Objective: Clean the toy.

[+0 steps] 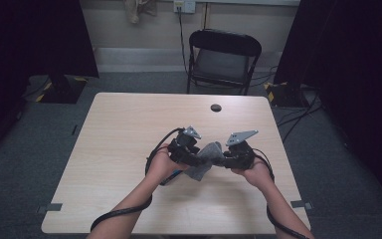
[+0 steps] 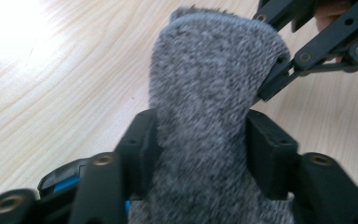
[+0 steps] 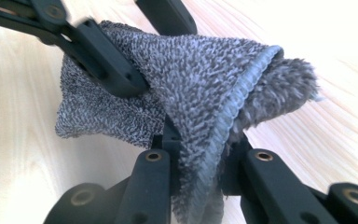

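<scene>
A grey fluffy cloth (image 1: 208,155) hangs folded between both grippers, just above the middle of the wooden table (image 1: 129,124). In the left gripper view the cloth (image 2: 209,79) fills the gap of my left gripper (image 2: 203,135). Its jaws stand apart on either side, touching the pile without pinching it flat. My right gripper (image 3: 198,144) is shut on the cloth's stitched edge (image 3: 228,121). In the high view the left gripper (image 1: 200,158) and the right gripper (image 1: 222,160) point at each other, tips close together. The right gripper's jaws (image 2: 279,77) bite the cloth's far side.
A black folding chair (image 1: 224,55) stands beyond the table's far edge. A dark round cable hole (image 1: 216,107) sits near that edge. Black curtains hang at both sides, with cables on the floor at the right. Bare tabletop lies all around the hands.
</scene>
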Tool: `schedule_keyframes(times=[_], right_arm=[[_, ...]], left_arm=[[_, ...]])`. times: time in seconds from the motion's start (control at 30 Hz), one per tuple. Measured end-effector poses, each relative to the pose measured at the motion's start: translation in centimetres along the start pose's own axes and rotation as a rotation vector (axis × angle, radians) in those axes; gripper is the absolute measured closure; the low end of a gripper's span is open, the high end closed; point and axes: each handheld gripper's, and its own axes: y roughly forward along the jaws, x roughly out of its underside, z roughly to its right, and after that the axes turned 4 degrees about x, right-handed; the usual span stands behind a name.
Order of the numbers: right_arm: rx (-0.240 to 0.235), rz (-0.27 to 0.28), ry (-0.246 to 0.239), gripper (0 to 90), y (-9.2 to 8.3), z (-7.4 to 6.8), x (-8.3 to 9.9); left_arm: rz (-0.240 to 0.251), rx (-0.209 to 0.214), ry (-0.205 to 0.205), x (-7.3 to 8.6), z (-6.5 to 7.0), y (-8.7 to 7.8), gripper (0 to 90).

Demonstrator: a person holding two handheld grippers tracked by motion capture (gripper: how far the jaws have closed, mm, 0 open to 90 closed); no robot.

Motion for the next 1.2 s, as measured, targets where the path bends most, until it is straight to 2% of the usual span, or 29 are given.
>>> schedule_keyframes(times=[0.13, 0.2, 0.33, 0.4, 0.5, 0.6, 0.67, 0.7, 0.87, 0.9, 1.0, 1.1, 1.2], right_arm=[[0.002, -0.001, 0.015, 77.7, -0.6, 0.4, 0.7], [0.014, -0.004, 0.017, 77.7, -1.1, 0.7, 1.0], [0.042, -0.013, 0.039, 77.7, -1.9, 1.3, 1.8], [0.055, -0.011, 0.058, 77.7, -2.3, 1.7, 2.4], [0.075, -0.014, 0.076, 77.7, -2.6, 2.1, 3.1], [0.084, -0.020, 0.093, 77.5, -2.7, 2.4, 3.8], [0.085, -0.023, 0.104, 77.5, -2.6, 2.5, 4.1], [0.087, -0.026, 0.107, 77.5, -2.5, 2.5, 4.2], [0.095, -0.035, 0.107, 77.4, -1.9, 2.4, 4.6], [0.096, -0.036, 0.110, 77.4, -1.9, 2.4, 4.6], [0.100, -0.043, 0.107, 77.2, -1.8, 2.4, 4.9], [0.103, -0.043, 0.115, 76.9, -1.8, 2.5, 5.2], [0.100, -0.046, 0.125, 76.8, -1.8, 2.6, 5.5]], left_arm=[[0.009, -0.005, -0.010, 0.3, -0.2, -0.3, 35.4], [0.011, -0.010, 0.000, 0.5, -0.3, -0.6, 34.1], [0.024, -0.030, -0.016, 1.3, -1.0, -1.6, 31.8], [0.023, -0.049, -0.032, 1.9, -1.5, -2.1, 30.4], [-0.008, -0.094, -0.041, 3.0, -2.2, -2.6, 28.7], [-0.031, -0.155, -0.054, 4.2, -2.9, -2.8, 26.2], [-0.048, -0.166, -0.061, 4.8, -3.3, -2.7, 26.3], [-0.057, -0.186, -0.055, 5.2, -3.4, -2.6, 26.0], [-0.088, -0.194, -0.060, 6.4, -4.2, -1.8, 24.2], [-0.091, -0.188, -0.076, 6.7, -4.3, -1.5, 24.2], [-0.105, -0.171, -0.085, 7.0, -4.6, -1.0, 24.2], [-0.098, -0.155, -0.107, 7.0, -4.7, -0.5, 24.0], [-0.107, -0.159, -0.092, 7.0, -4.6, 0.0, 22.5]])
